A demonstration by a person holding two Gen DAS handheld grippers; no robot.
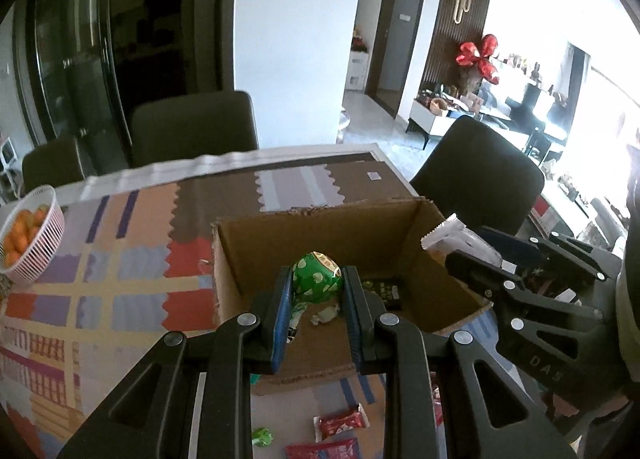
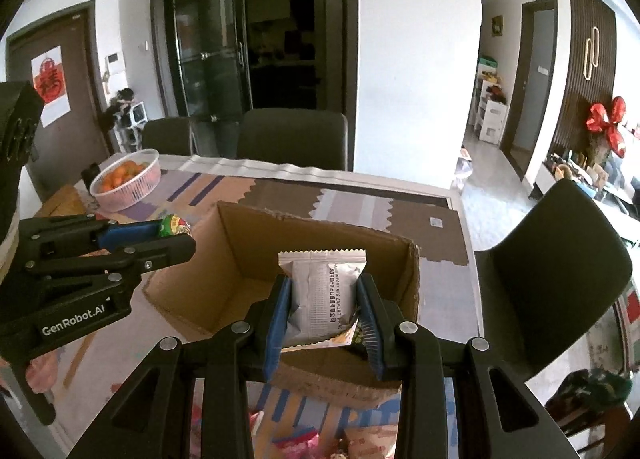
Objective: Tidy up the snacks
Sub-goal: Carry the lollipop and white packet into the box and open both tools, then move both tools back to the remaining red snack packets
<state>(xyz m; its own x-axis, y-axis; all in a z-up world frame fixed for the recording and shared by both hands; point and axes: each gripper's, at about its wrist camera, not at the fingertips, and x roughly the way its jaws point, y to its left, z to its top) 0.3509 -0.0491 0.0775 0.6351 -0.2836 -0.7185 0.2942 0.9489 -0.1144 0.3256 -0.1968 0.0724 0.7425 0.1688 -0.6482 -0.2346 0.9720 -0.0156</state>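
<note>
An open cardboard box (image 1: pixel 360 227) (image 2: pixel 256 243) stands on the patterned tablecloth. My left gripper (image 1: pixel 316 279) hangs over the box's near side, shut on a green round-wrapped snack (image 1: pixel 316 277). That snack (image 2: pixel 173 225) and the left gripper (image 2: pixel 176 237) show at the left of the right wrist view. My right gripper (image 2: pixel 323 283) is shut on a silver snack packet (image 2: pixel 322 291) above the box's right part; the packet (image 1: pixel 460 237) and right gripper (image 1: pixel 476 255) appear beside the box's right wall. A dark packet (image 1: pixel 384 291) and a small white sweet (image 1: pixel 326 315) lie inside the box.
A pink basket of oranges (image 1: pixel 38 243) (image 2: pixel 128 183) sits at the table's left. Red snack packets (image 1: pixel 340 423) and a green sweet (image 1: pixel 262 437) lie on the cloth in front of the box. Dark chairs (image 1: pixel 196 127) (image 2: pixel 556 279) stand behind and to the right of the table.
</note>
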